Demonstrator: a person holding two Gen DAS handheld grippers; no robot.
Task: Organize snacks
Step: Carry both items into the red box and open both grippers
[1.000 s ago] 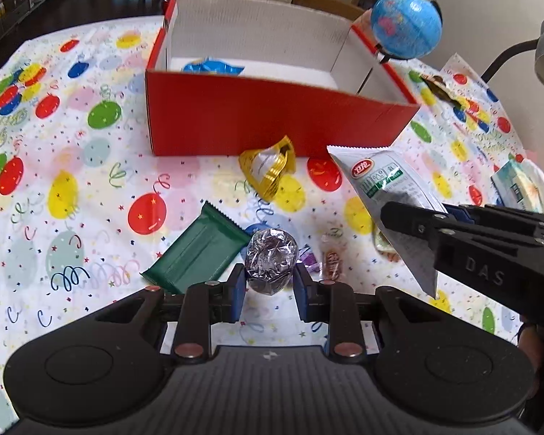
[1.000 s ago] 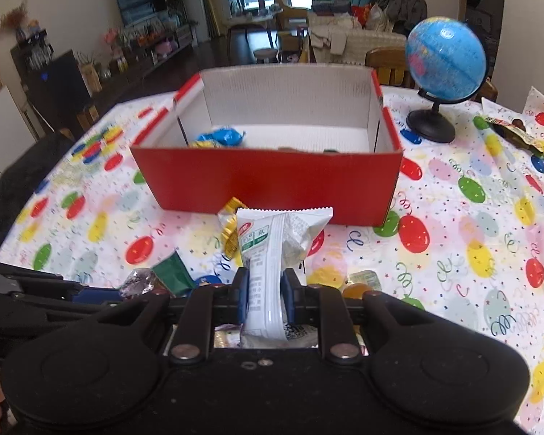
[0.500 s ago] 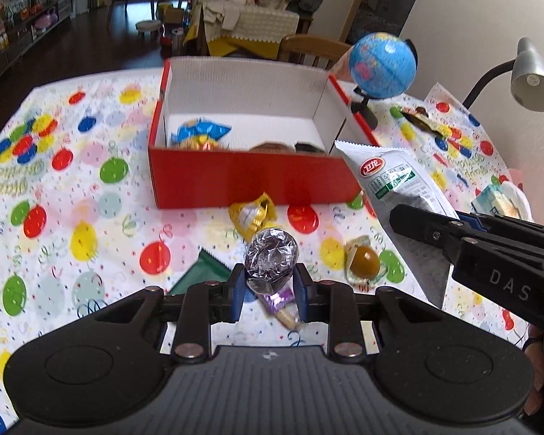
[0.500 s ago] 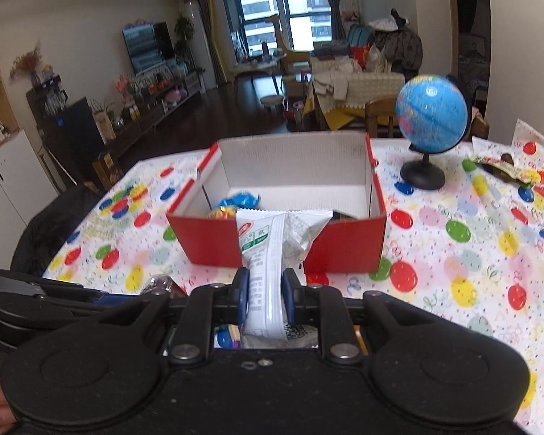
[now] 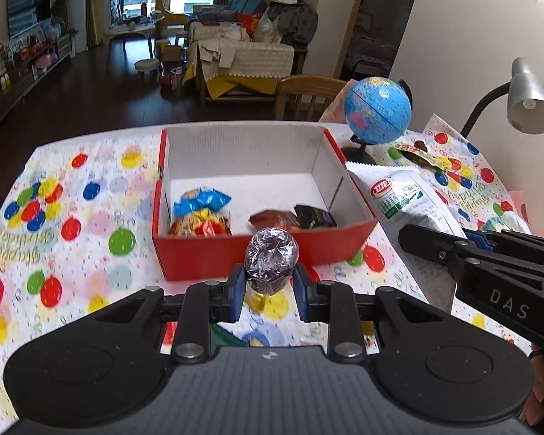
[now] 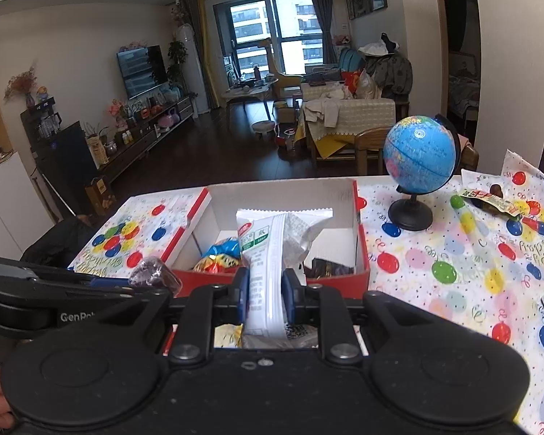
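Sitting upright between the blue pads of the left gripper [image 5: 268, 282], the foil ball [image 5: 271, 259] is clenched at its lower half, its crinkled top standing above the jaws and held in the air just short of the red box [image 5: 264, 253]. The right gripper [image 6: 265, 299] grasps a white packet [image 6: 268, 264] by its middle, jaws tight on both sides, the packet's sealed top end rising in front of the box's open interior and its lower end hanging behind the pads. Inside the box lie a blue-and-yellow snack [image 5: 201, 212] on the left and two dark wrappers [image 5: 293, 219] on the right, all near the front wall. The box rests on the counter [image 5: 72, 224] under a balloon-print cloth. A globe [image 5: 378, 110] stands beyond the box's right corner, and a lamp [image 5: 531, 103] leans in farther right.
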